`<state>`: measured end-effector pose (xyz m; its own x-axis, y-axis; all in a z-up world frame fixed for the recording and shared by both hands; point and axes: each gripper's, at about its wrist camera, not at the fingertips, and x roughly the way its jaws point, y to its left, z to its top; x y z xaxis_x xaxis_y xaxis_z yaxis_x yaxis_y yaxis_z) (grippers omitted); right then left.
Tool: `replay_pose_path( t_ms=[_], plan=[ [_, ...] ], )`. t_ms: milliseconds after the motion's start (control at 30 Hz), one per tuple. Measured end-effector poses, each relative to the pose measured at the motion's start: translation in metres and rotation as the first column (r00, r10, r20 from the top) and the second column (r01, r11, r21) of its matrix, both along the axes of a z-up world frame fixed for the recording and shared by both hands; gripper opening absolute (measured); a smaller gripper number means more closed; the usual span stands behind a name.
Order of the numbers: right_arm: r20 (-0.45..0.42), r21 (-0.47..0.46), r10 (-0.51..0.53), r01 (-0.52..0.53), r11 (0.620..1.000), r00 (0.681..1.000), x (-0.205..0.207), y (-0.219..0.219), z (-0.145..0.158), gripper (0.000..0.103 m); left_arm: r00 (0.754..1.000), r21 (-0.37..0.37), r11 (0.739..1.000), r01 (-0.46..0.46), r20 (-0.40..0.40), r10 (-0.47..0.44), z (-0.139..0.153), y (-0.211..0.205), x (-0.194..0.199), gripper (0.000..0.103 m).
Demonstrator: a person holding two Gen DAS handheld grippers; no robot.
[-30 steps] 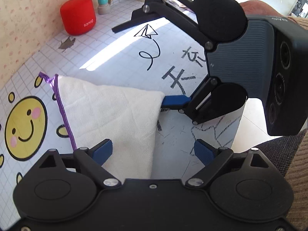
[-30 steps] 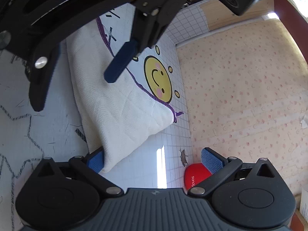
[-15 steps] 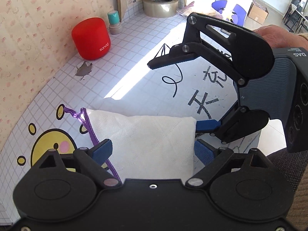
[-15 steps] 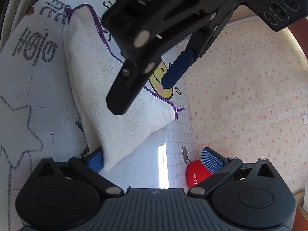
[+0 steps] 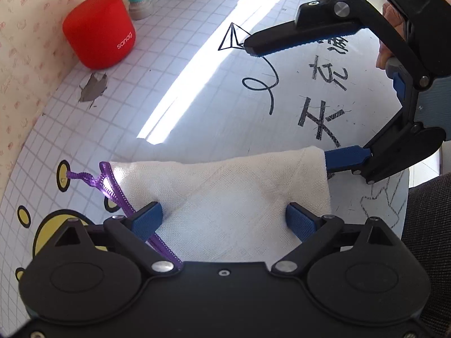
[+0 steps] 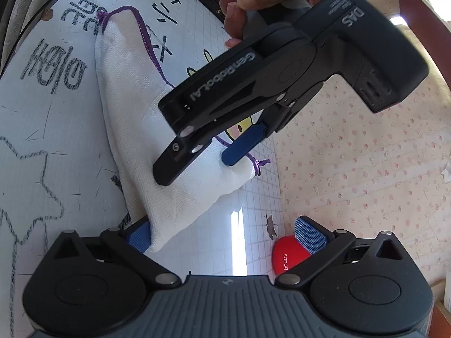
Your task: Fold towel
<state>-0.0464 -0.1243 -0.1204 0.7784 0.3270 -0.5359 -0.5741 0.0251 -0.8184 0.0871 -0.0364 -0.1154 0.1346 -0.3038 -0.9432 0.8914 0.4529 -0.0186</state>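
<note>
The towel (image 5: 225, 194) lies folded into a narrow white band on the surface (image 5: 197, 90), well short of the red speaker (image 5: 98, 28) that stands by the wall, with its purple-stitched edge (image 5: 112, 186) turned toward the sun drawing. The left hand-held gripper (image 5: 225, 219) straddles the near side of the towel with both fingers spread wide, so the cloth sits between them without being pinched. The right hand-held gripper (image 6: 225, 233) is also wide open at the towel's other end; one blue finger (image 6: 138, 236) touches or slips under the corner there while the other hangs clear above the speaker side. The main risk, as I judge it, is that either gripper closes on only the top layer, which would peel the fold apart when lifted; an uneven bite at the two ends would also skew the next fold, and the loose purple thread tail (image 5: 79, 175) could snag. Whether the right finger is truly under the cloth cannot be told, how many layers the towel has is unclear, and its near edge is hidden behind the left gripper's body.
</note>
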Motion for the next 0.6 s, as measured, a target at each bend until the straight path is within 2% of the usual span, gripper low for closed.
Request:
replay_pose_path(
  t_ms=[200,267,367,600],
  plan=[
    [-0.008,-0.005,-0.055,0.055,0.998,0.998,-0.005,-0.011,0.003,0.102,1.0,-0.004,1.0,-0.012,0.007,0.012,-0.001,0.001,-0.004,0.098],
    [-0.014,-0.046,-0.076,0.076,0.996,0.997,-0.007,-0.014,0.001,0.102,1.0,-0.006,1.0,-0.013,0.009,0.013,-0.001,0.002,-0.004,0.099],
    [-0.005,-0.049,-0.1,0.1,0.994,0.995,-0.017,-0.024,0.003,0.102,1.0,-0.01,1.0,-0.015,0.011,0.015,-0.001,0.002,-0.005,0.099],
    [-0.004,-0.014,-0.055,0.055,0.998,0.998,-0.021,-0.011,0.008,0.102,1.0,-0.006,1.0,-0.012,0.014,0.012,-0.001,-0.002,-0.001,0.1]
  ],
)
